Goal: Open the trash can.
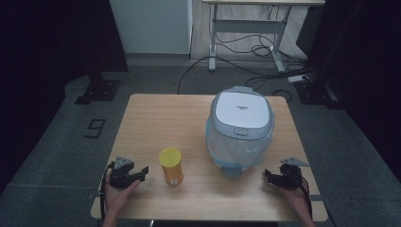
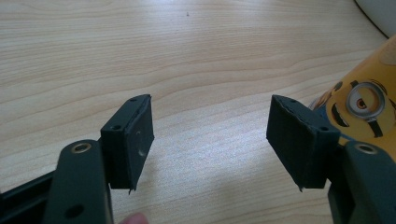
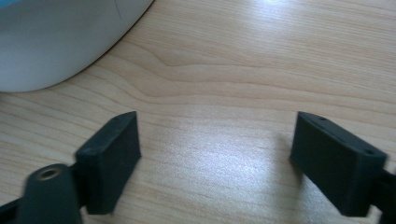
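1. We see the yellow can (image 1: 170, 166) upright near the table's (image 1: 161, 118) front edge, just beside our left gripper (image 1: 143, 171), whose jaws stand apart with nothing between them.
2. Our right gripper (image 1: 267, 176) (jaws wide, holding nothing) rests near the rice cooker (image 1: 241, 127).
3. The cooker stands between the right gripper and the can; bare wood lies ahead of both grippers.

Dim room, brighter close-ups

The high view is dark and soft; both gripper views show glare on the table (image 3: 224, 154).
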Motion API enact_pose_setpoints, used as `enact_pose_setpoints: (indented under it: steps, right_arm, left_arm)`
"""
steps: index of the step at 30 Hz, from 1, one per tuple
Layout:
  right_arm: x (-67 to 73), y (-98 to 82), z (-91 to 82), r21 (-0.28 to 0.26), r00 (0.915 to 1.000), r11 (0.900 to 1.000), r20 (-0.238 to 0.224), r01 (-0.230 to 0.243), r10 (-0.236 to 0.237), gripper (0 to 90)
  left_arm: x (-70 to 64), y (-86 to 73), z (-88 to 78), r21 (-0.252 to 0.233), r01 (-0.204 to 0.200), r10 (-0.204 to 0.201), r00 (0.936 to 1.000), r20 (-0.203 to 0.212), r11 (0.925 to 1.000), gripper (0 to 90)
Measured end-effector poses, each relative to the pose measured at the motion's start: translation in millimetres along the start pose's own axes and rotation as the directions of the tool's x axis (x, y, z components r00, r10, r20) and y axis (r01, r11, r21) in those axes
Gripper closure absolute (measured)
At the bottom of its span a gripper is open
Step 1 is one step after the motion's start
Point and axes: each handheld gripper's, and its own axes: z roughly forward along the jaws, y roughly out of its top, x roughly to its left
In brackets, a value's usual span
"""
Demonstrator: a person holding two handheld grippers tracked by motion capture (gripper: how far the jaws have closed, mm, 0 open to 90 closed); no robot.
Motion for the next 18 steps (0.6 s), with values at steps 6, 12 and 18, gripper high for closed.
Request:
enact_pose_setpoints:
  steps: [6, 12, 18]
  right_arm:
    - [2.0, 5.8, -17.1, -0.072, 0.9978, 0.997, -0.056, -0.039, 0.035, 30.5]
    - [9.4, 10.2, -50.3, -0.17, 0.9947, 0.985, -0.103, -0.025, 0.007, 47.5]
    - [9.4, 17.3, -81.3, -0.257, 0.9869, 0.966, -0.161, -0.038, -0.005, 58.0]
  left_arm:
    - [-1.3, -0.4, 2.7, 0.014, -0.011, 0.011, 0.9999, 0.008, 0.9998, 31.7]
    - [-0.4, -0.5, 6.3, 0.034, -0.019, 0.018, 0.9995, 0.025, 0.9993, 32.0]
    - [-0.8, 0.1, 10.4, 0.049, -0.029, 0.027, 0.9992, 0.029, 0.9984, 31.8]
